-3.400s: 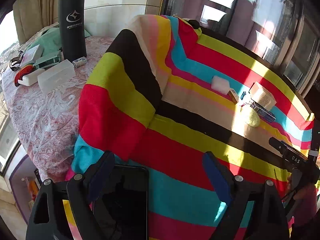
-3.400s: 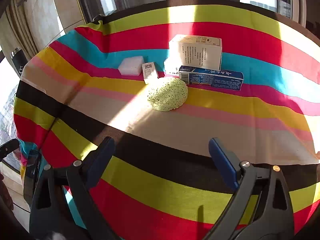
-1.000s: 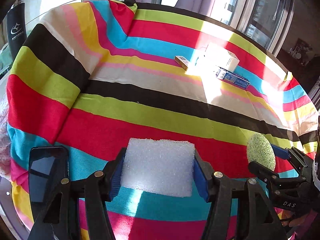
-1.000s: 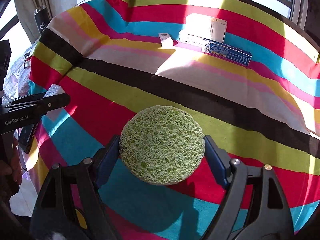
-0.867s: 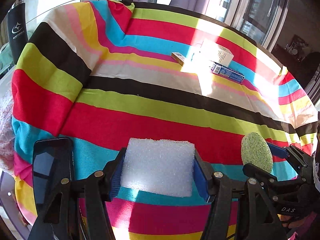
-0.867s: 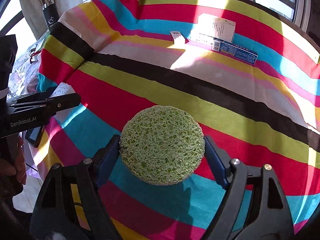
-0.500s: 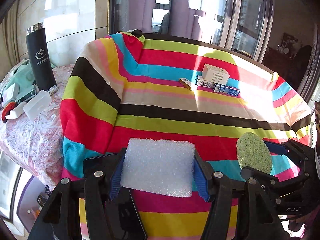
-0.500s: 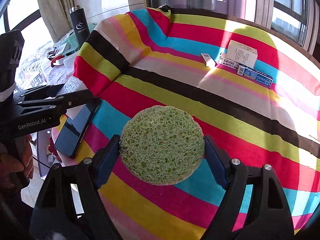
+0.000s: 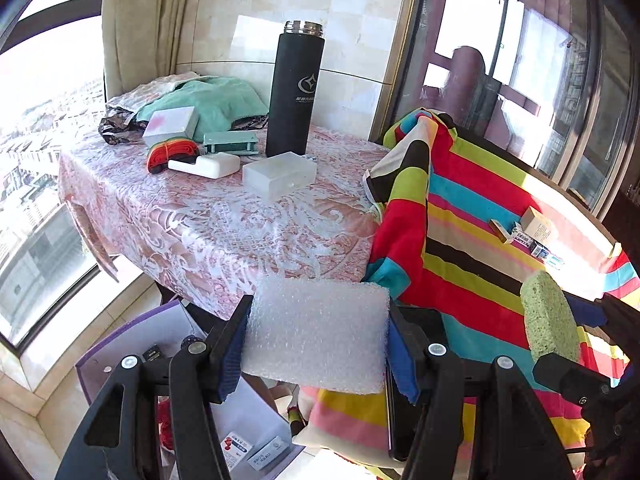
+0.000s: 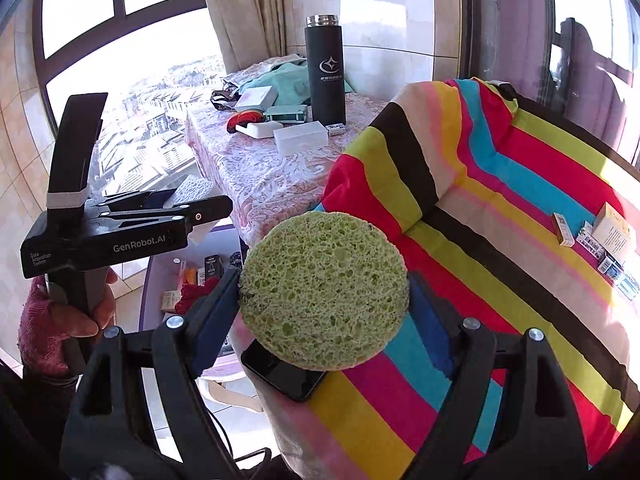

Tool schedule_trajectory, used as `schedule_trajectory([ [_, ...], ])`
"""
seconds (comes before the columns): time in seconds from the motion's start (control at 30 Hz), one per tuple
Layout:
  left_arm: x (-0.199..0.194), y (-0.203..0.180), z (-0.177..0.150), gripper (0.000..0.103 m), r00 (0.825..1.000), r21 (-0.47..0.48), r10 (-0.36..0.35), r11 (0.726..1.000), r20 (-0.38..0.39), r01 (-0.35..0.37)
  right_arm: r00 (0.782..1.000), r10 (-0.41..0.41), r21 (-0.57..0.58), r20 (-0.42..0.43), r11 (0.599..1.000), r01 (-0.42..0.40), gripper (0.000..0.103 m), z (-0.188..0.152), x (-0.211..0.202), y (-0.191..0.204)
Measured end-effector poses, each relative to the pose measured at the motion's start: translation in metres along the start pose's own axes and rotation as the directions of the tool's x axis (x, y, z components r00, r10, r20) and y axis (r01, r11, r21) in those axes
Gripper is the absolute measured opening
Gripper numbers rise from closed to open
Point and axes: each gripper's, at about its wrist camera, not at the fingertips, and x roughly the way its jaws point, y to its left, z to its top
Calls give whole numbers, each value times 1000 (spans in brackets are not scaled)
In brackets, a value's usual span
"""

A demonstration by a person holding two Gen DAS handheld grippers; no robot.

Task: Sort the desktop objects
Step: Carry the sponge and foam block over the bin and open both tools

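Note:
My left gripper (image 9: 316, 344) is shut on a white foam block (image 9: 316, 332), held in the air off the front left corner of the striped table (image 9: 480, 216). My right gripper (image 10: 324, 296) is shut on a round green sponge (image 10: 322, 288); the sponge also shows at the right of the left wrist view (image 9: 550, 316). A purple open box (image 9: 120, 344) with small items sits on the floor below the left gripper. Small cartons (image 9: 536, 228) lie on the far right of the striped cloth. The left gripper also shows in the right wrist view (image 10: 192, 204).
A side table with pink lace cloth (image 9: 208, 220) holds a black flask (image 9: 296, 88), a clear plastic box (image 9: 280, 174), a white case (image 9: 204, 166) and other items. A black phone (image 10: 284, 372) lies on the striped table's corner. Windows surround the scene.
Both grippers have swung left and pulled back off the striped table with their loads. The side table and the purple floor box have come into view.

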Motion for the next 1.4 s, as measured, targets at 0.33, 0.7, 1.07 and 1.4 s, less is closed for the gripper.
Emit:
schedule_trajectory([
  [0.33, 11, 83, -30, 60, 988, -141, 148, 978, -52, -155, 980, 182, -141, -83, 971, -192, 83, 12, 55, 85],
  [0.7, 43, 155, -71, 62, 920, -176, 349, 908, -181, -379, 944, 224, -228, -244, 932, -280, 83, -13, 132, 134],
  [1.07, 56, 176, -86, 84, 848, -142, 465, 850, -253, -508, 905, 312, -177, -290, 912, -371, 93, -32, 161, 133],
  [1.4, 51, 150, -75, 84, 826, -74, 518, 836, -222, -544, 909, 377, -172, -179, 897, -406, 93, -21, 103, 118],
])
